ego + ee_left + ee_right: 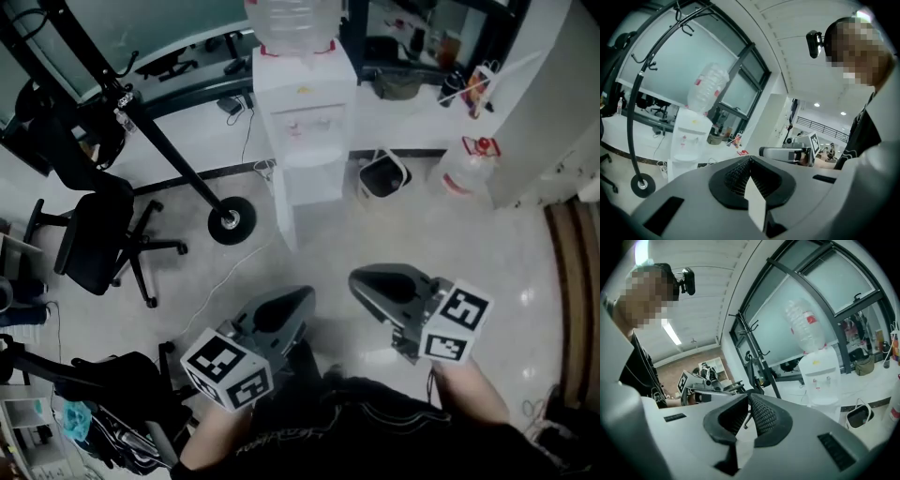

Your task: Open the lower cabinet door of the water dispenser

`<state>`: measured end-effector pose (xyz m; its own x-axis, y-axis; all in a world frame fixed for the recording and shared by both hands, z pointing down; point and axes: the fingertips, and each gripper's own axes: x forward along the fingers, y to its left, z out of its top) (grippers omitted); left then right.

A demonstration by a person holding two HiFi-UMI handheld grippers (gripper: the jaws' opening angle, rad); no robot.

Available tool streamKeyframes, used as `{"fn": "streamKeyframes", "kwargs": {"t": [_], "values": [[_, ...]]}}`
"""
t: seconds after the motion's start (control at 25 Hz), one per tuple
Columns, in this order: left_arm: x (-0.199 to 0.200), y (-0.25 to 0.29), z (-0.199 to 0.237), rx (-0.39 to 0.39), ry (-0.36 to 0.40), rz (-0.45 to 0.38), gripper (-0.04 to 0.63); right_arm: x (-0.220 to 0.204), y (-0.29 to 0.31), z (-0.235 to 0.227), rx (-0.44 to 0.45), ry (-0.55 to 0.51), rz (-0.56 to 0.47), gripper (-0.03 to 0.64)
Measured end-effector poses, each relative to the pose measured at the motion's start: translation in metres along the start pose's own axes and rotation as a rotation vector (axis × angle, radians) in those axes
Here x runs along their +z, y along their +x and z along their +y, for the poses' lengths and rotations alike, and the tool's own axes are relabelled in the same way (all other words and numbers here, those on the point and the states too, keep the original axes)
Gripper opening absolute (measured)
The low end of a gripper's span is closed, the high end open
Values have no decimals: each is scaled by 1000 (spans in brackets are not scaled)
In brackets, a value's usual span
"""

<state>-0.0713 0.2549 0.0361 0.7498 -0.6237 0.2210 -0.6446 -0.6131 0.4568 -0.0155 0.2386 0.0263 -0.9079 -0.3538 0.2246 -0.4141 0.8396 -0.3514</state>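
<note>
The white water dispenser [302, 103] stands against the far wall with a clear bottle [291, 23] on top. Its lower cabinet door [314, 183] looks closed from here. The dispenser also shows far off in the left gripper view [688, 136] and the right gripper view [819, 380]. Both grippers are held side by side in the air, well short of it and pointing toward it. My left gripper [305, 295] [750, 158] is shut with nothing in it. My right gripper [361, 278] [749, 395] is shut and empty too.
A black office chair [94, 239] stands at the left. A coat stand's round base [232, 222] sits just left of the dispenser. A lined bin [382, 175] and a water jug [464, 169] stand on the floor to its right. A white wall [544, 112] is at the right.
</note>
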Motion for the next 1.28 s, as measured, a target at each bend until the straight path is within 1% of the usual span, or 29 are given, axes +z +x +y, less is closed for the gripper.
{"fn": "streamKeyframes", "kwargs": {"t": [0.08,0.2,0.36,0.48,0.64,0.88,1.12,1.28], "values": [[16,-12,-32,-23,13,-9,0,18,-20,22,13,0,-15,30],[37,-27,-69,-37,55,-17,0,41,-43,57,43,-17,-27,31],[58,-46,-104,-50,78,-38,0,63,-65,94,71,-53,-26,29],[71,-61,-122,-54,116,-47,0,75,-76,117,91,-62,-28,29],[79,-77,-136,-56,139,-59,0,87,-88,138,84,-105,-31,17],[78,-99,-151,-75,167,-56,0,92,-82,167,86,-110,-42,14],[74,-118,-154,-90,197,-44,0,87,-76,189,74,-116,-47,14],[79,-128,-153,-93,226,-64,0,89,-74,194,62,-127,-54,14]]}}
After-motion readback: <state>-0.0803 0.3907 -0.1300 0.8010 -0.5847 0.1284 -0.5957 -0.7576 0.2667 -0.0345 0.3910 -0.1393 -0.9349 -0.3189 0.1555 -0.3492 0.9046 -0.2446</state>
